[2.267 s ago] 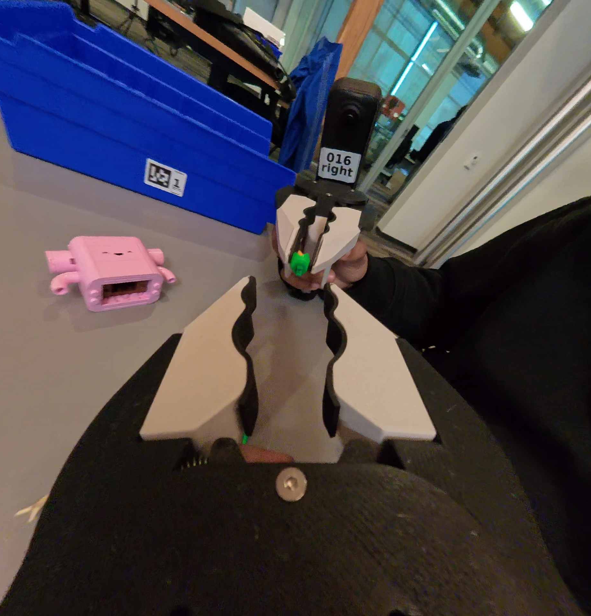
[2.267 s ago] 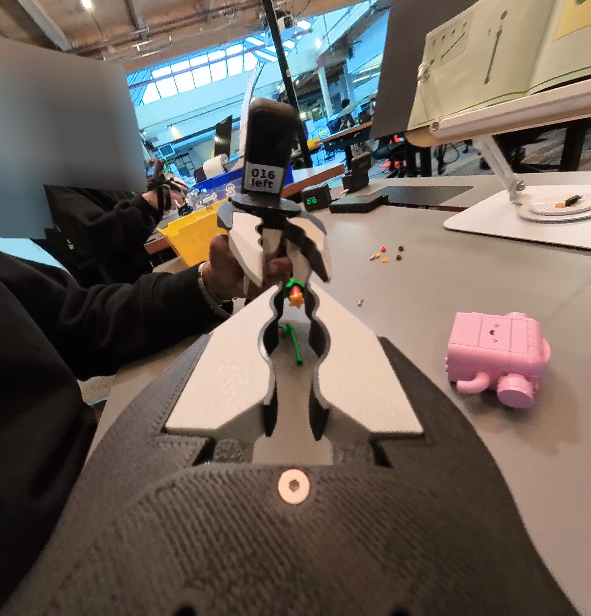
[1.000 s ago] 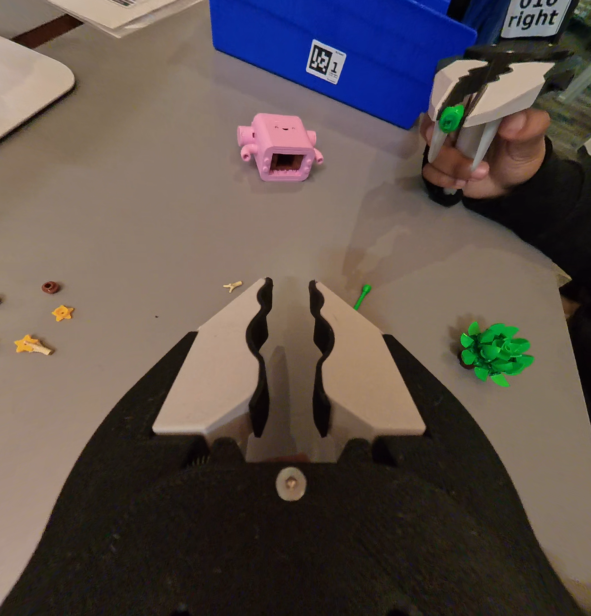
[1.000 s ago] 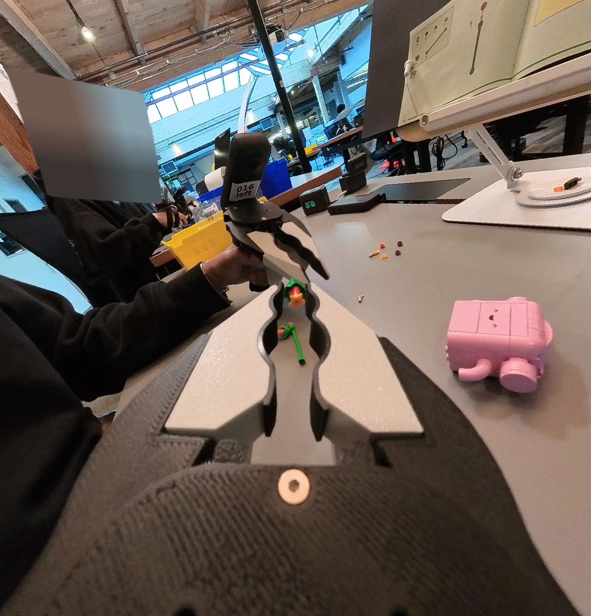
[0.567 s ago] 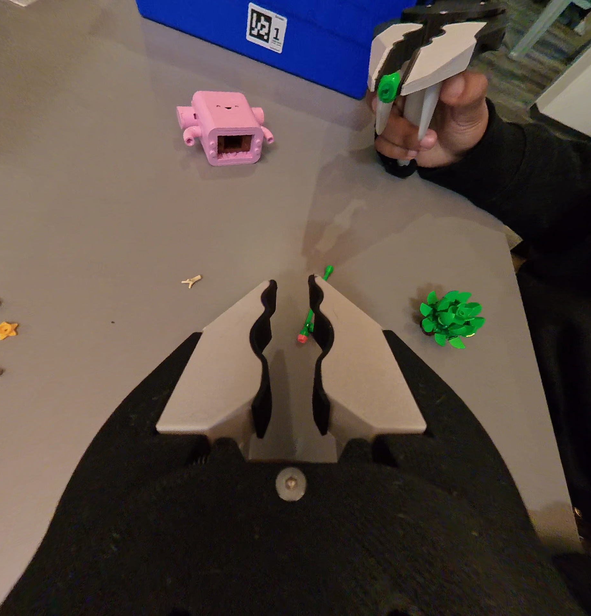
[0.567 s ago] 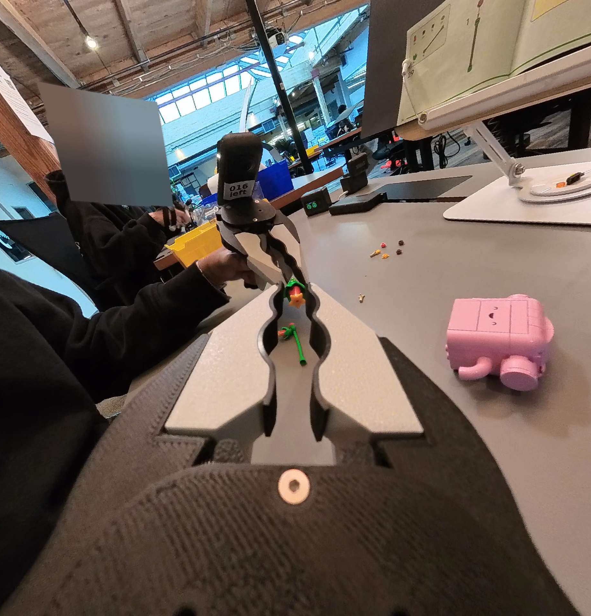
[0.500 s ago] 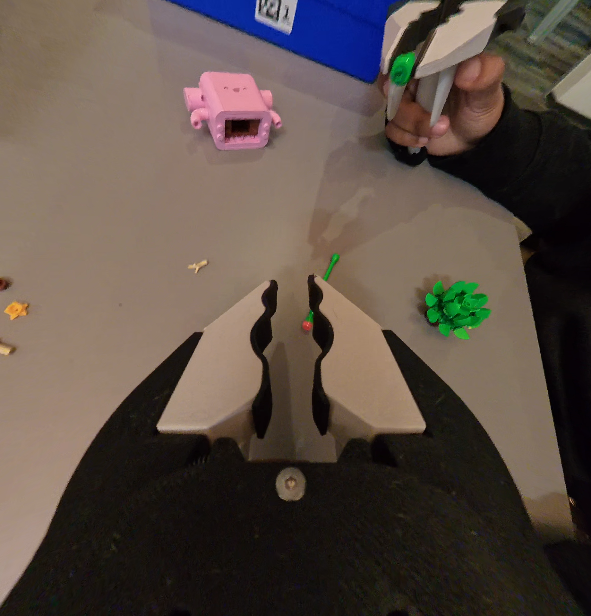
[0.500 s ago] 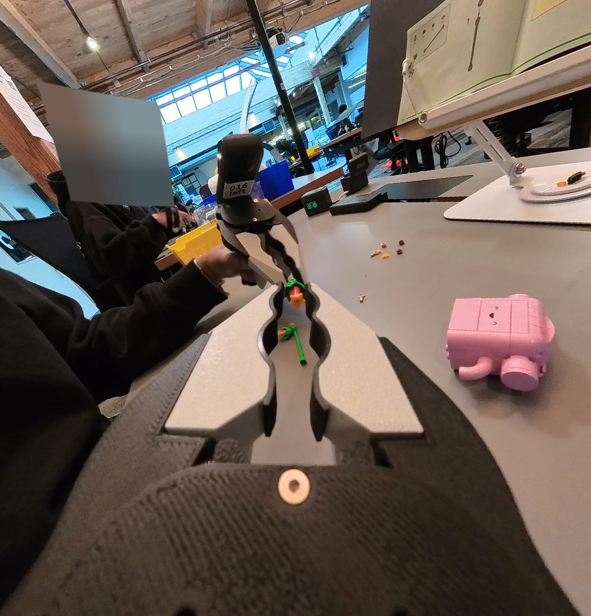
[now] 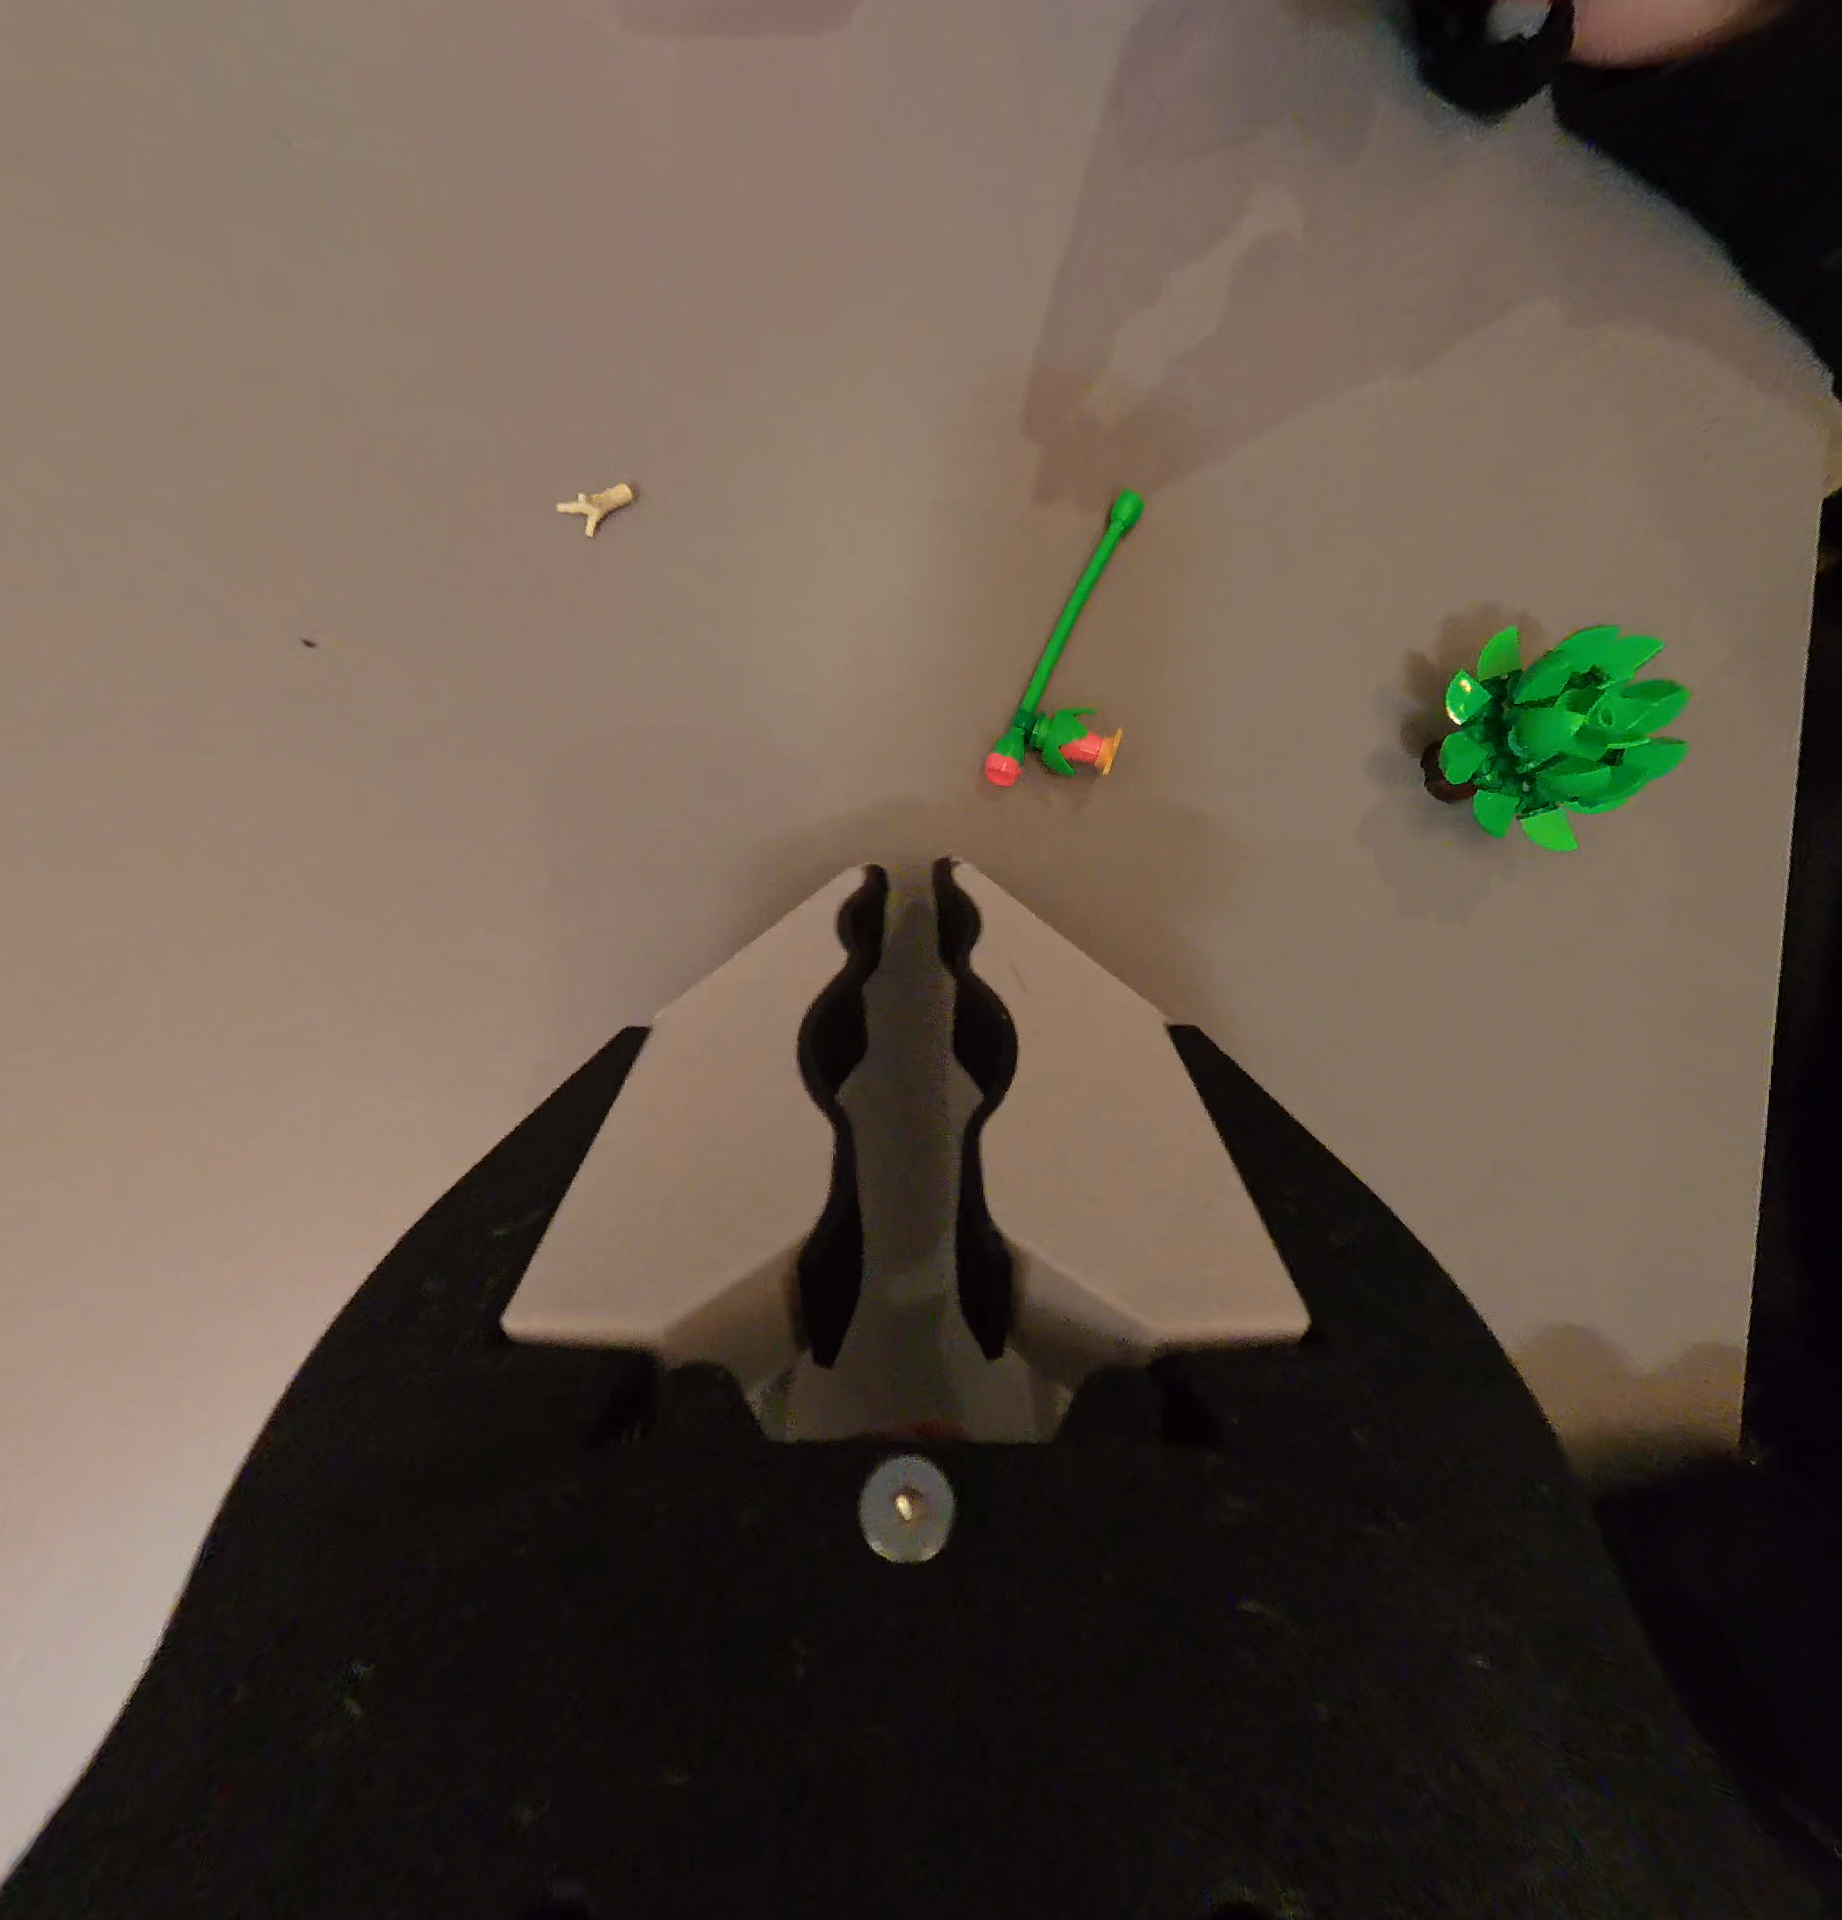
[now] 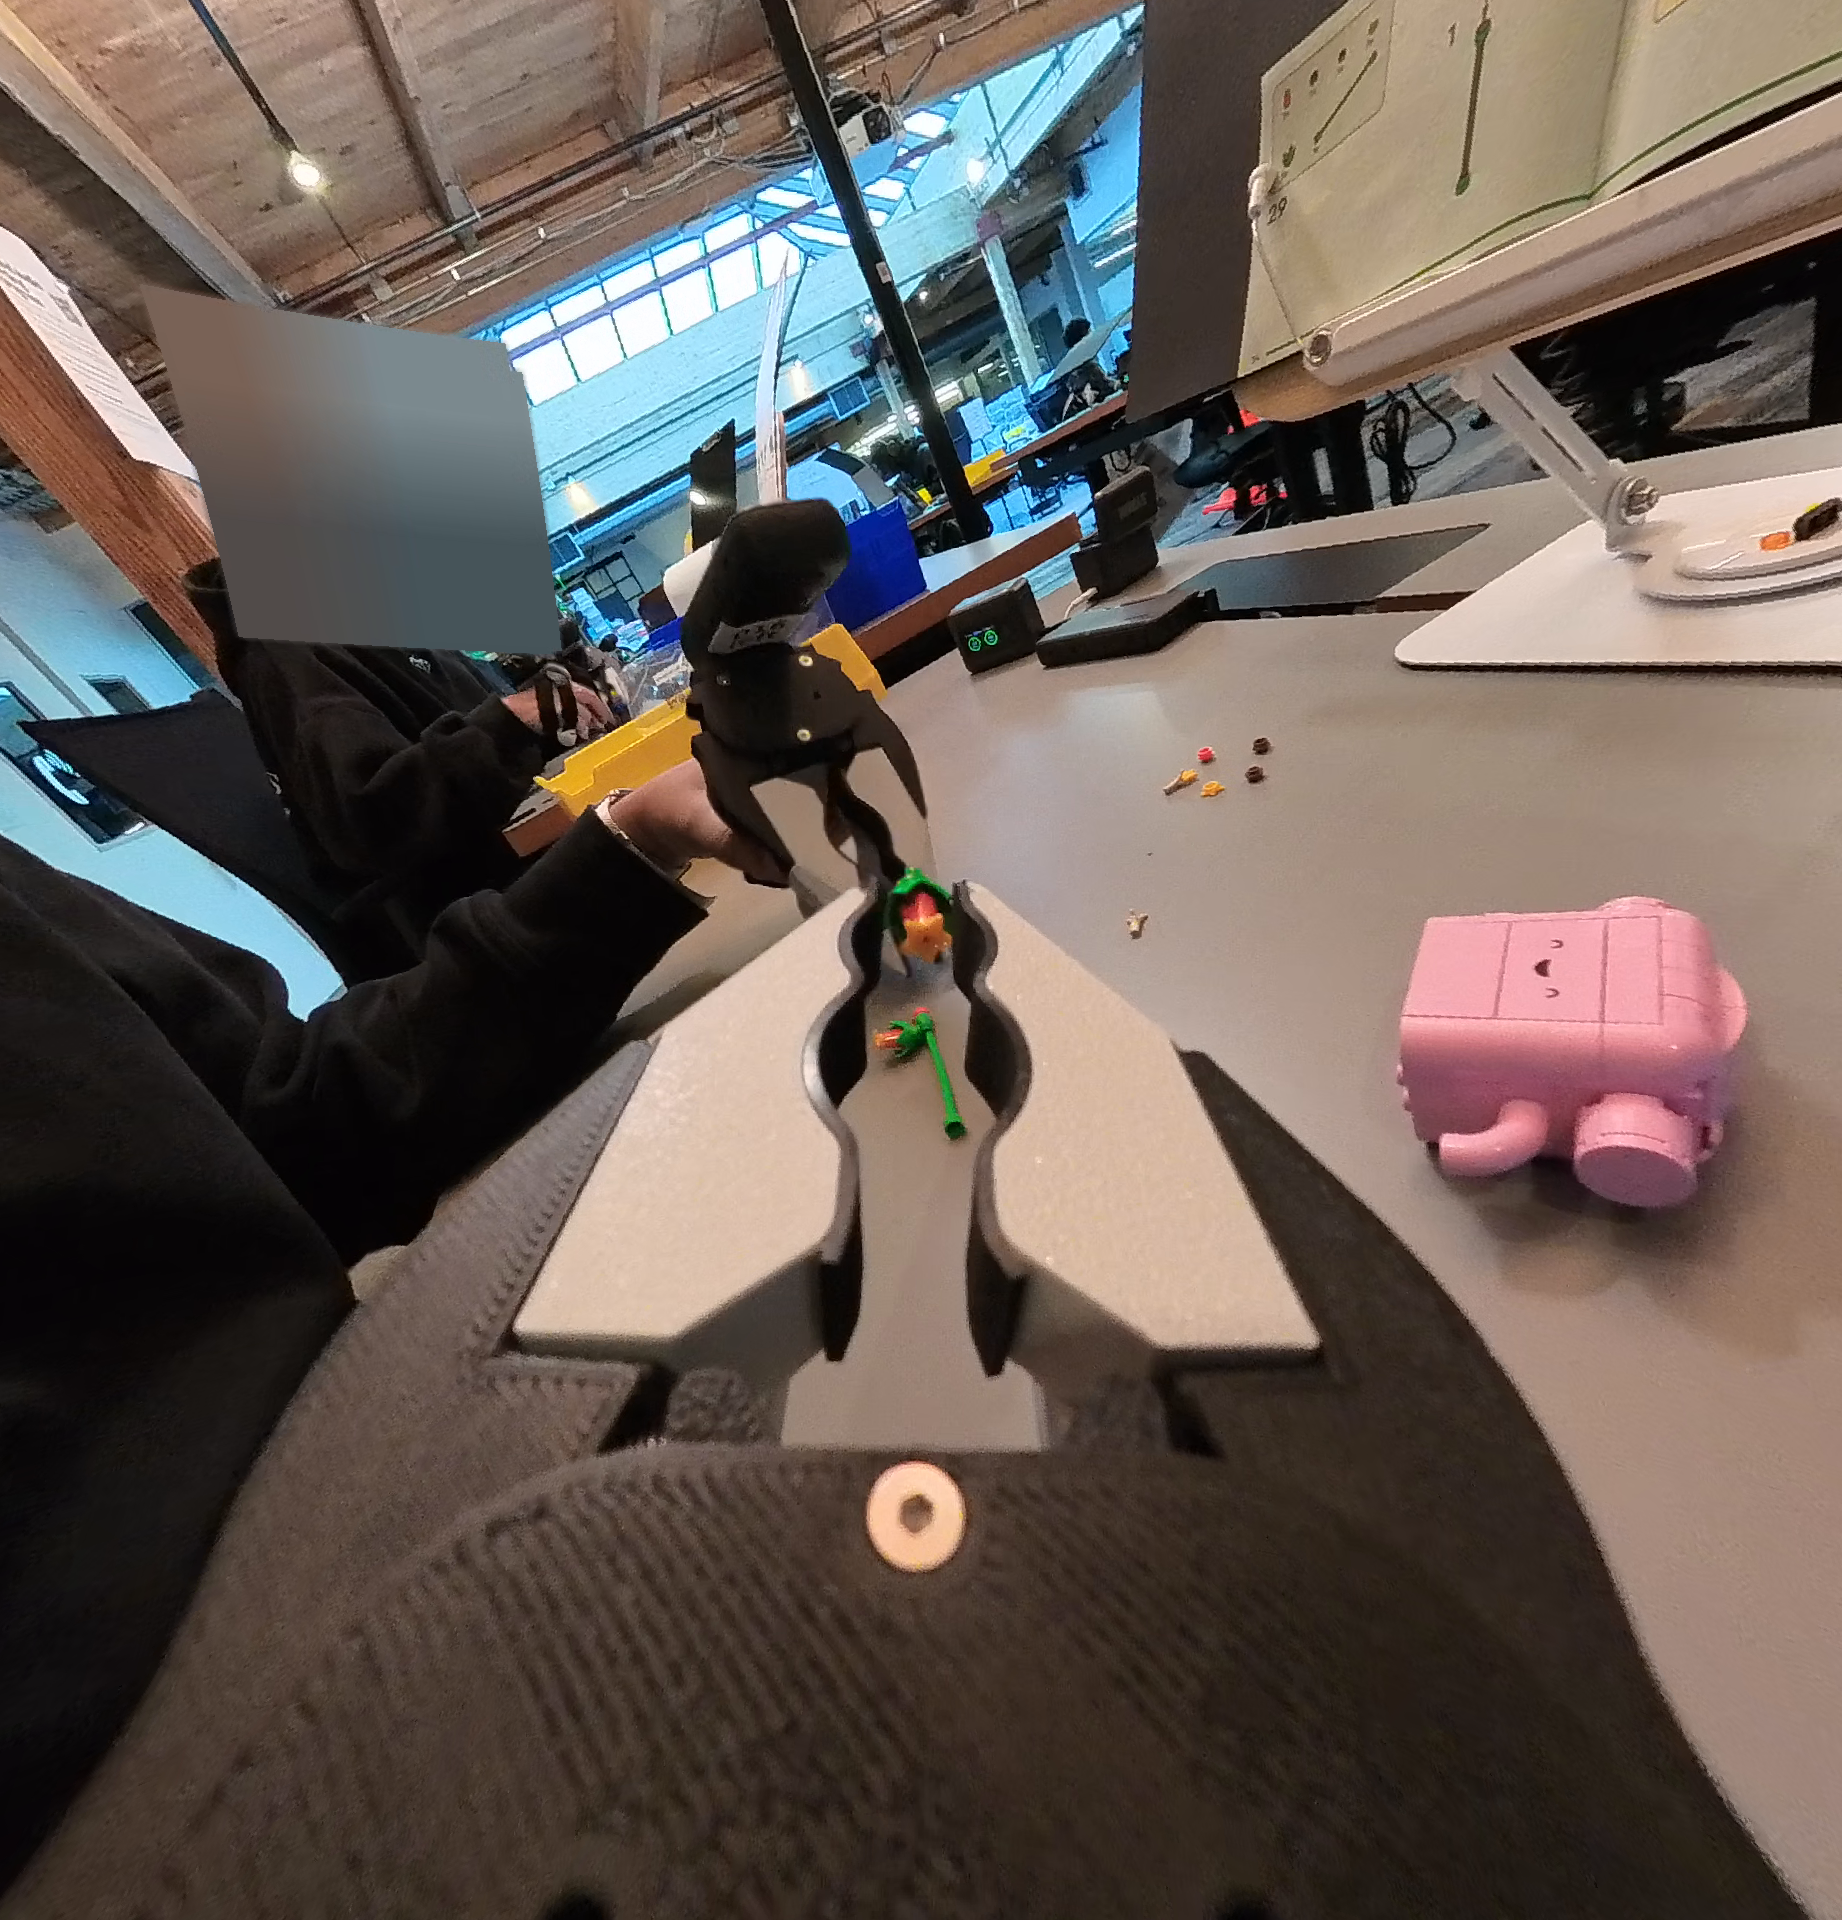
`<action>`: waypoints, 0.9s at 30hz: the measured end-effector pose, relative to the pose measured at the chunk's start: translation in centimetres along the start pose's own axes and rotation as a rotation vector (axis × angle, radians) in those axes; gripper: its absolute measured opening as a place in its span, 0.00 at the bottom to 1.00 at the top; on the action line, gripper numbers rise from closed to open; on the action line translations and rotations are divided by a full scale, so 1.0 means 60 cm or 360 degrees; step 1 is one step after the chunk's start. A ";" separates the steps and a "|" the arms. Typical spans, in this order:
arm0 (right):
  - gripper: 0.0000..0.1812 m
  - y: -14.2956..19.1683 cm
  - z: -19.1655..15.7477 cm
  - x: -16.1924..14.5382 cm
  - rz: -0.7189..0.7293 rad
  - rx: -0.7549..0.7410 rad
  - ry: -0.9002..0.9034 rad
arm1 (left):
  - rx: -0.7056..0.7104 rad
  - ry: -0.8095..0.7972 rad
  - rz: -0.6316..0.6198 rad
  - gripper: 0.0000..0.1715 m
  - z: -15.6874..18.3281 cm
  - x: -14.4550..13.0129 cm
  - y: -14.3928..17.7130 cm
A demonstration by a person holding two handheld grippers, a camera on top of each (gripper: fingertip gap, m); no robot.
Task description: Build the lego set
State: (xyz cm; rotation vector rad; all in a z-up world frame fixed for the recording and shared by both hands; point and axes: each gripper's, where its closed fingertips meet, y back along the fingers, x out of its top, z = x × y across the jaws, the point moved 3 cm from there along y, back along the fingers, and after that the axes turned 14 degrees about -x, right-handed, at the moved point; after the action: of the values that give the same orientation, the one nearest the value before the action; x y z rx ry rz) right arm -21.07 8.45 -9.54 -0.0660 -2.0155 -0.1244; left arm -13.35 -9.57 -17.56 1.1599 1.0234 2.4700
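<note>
My right gripper point(image 10: 919, 914) is shut on a small green flower piece point(image 10: 917, 923) with an orange and red centre, held above the grey table. A green stem with a flower on its end point(image 9: 1068, 634) lies on the table just beyond my left gripper's tips and a little to the right. It also shows in the right wrist view point(image 10: 938, 1075). My left gripper point(image 9: 906, 871) points down at the table, empty, with only a narrow gap between its tips. A pink block body point(image 10: 1561, 1039) stands to the right.
A green leafy plant piece point(image 9: 1551, 732) lies near the table's right edge point(image 9: 1810, 935). A small tan piece point(image 9: 597, 506) lies to the left. Several tiny loose pieces point(image 10: 1213, 774) lie farther off. A booklet stand point(image 10: 1623, 613) and a yellow bin point(image 10: 626, 769) are behind. One gripper's finger ends stand about 20 centimeters off the other's.
My left gripper has tipped down over the table and come closer to the stem, and its jaws have narrowed. My right gripper has stayed still with the flower piece.
</note>
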 end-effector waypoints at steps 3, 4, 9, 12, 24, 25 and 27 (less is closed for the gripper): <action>0.06 0.001 0.001 0.001 0.0005 0.0004 -0.0011 | -0.0075 0.0023 -0.0012 0.13 0.008 -0.003 -0.008; 0.06 0.001 0.000 0.001 0.0006 0.0004 -0.0010 | -0.0113 0.0026 0.0001 0.15 0.013 -0.001 -0.010; 0.06 0.000 -0.002 0.000 -0.0002 0.0012 -0.0011 | -0.0125 -0.0068 0.0010 0.19 0.019 0.016 -0.029; 0.06 0.000 -0.002 0.000 0.0000 0.0010 -0.0006 | -0.0130 -0.0118 -0.0010 0.13 0.024 0.024 -0.044; 0.06 -0.008 -0.010 -0.012 -0.0070 -0.0039 0.0099 | -0.0294 -0.0098 0.0173 0.08 0.043 0.047 -0.031; 0.06 -0.012 -0.012 -0.018 -0.0110 -0.0061 0.0145 | -0.0290 -0.0101 0.0180 0.08 0.043 0.048 -0.031; 0.06 -0.025 -0.019 -0.037 -0.0231 -0.0115 0.0270 | -0.0292 -0.0089 0.0163 0.08 0.041 0.046 -0.034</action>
State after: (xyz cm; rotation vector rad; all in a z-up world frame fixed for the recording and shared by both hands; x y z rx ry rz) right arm -19.26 6.85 -11.13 0.0441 -1.8449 -0.2860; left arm -13.50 -5.56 -16.22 1.2422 0.7218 2.5308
